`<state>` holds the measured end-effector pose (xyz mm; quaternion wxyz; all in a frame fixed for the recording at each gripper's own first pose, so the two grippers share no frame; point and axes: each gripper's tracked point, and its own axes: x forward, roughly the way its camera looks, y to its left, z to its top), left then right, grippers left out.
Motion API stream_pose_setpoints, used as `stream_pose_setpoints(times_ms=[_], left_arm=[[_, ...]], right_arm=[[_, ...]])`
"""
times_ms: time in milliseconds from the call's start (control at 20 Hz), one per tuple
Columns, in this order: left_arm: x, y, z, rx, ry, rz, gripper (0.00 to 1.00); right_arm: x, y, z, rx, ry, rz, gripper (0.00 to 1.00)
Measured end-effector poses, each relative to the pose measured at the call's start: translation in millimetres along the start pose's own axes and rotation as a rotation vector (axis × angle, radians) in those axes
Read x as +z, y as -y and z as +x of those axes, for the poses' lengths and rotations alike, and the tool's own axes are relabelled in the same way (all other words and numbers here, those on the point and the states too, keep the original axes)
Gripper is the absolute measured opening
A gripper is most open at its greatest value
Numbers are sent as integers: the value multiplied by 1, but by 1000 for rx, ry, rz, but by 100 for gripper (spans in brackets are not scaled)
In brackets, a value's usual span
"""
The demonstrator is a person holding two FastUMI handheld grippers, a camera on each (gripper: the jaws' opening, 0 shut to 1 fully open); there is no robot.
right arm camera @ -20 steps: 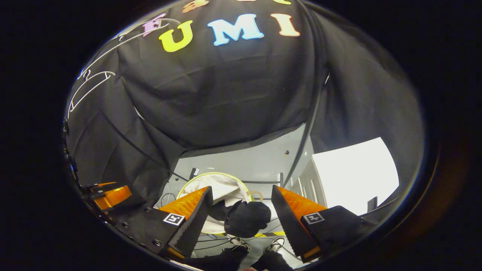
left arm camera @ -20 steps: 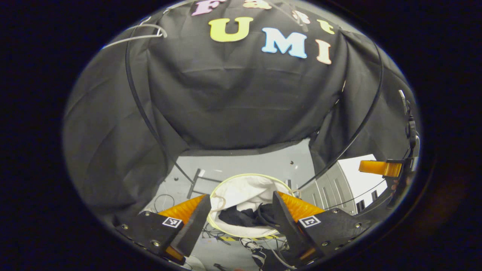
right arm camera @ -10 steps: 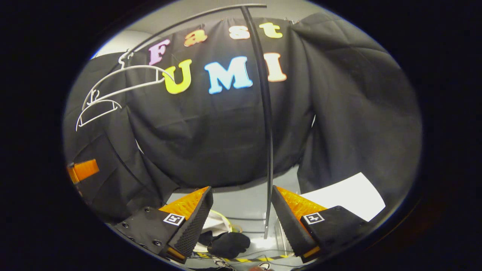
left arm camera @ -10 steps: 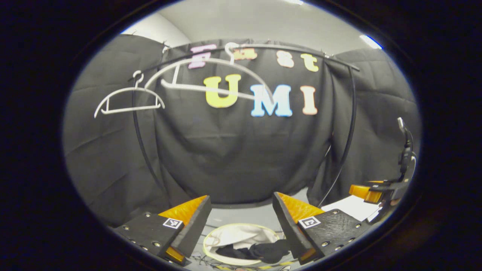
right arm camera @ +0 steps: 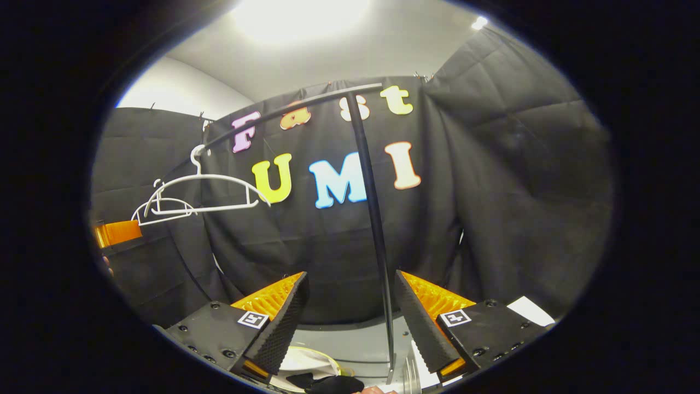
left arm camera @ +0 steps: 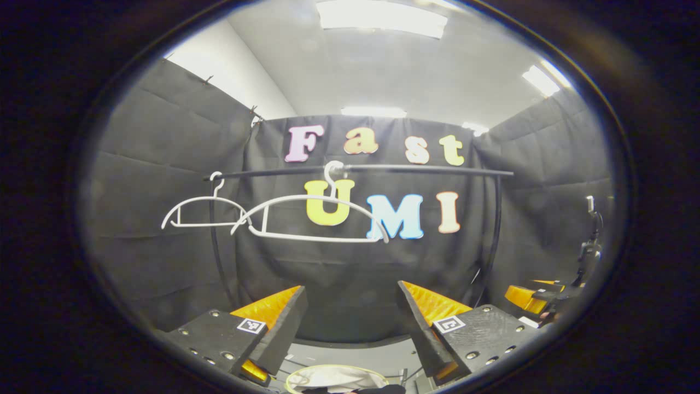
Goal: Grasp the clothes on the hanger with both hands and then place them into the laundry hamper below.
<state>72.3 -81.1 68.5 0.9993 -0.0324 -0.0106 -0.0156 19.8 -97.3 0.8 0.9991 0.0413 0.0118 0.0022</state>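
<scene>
Both tools have tilted up from the hamper [left arm camera: 333,376] toward the bare hangers [left arm camera: 311,219] on the rail. Left tool [left arm camera: 351,323] and right tool [right arm camera: 350,323] stand spread, holding nothing. Dark clothes [right arm camera: 322,383] lie in the hamper, soft, light, best pinched by a fold.

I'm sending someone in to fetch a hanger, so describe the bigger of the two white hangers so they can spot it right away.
Find the dark clothes rail running across the black cloth wall. Two bare white hangers hook over it; the bigger hanger hangs near the rail's middle, while the smaller hanger hangs at the rail's left end. It is wider and overlaps its neighbour's right tip.
</scene>
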Motion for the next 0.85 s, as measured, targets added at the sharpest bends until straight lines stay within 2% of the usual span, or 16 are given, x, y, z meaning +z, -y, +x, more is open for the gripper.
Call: stream_pose_setpoints(times_ms=[150,300,500,850], left_arm=[[29,-4,-4,-17,20,-17,94],[47,-22,-5,-7,34,-51,94],[41,-53,-10,-2,74,-67,94],[3,-97,-10,24,60,-71,94]], right_arm=[[43,-8,-6,-37,102,-2,98],[60,-17,-21,-60,143,-17,98],[49,-21,-41,-99,113,5,98],[22,-15,-56,-201,91,-34,98]])
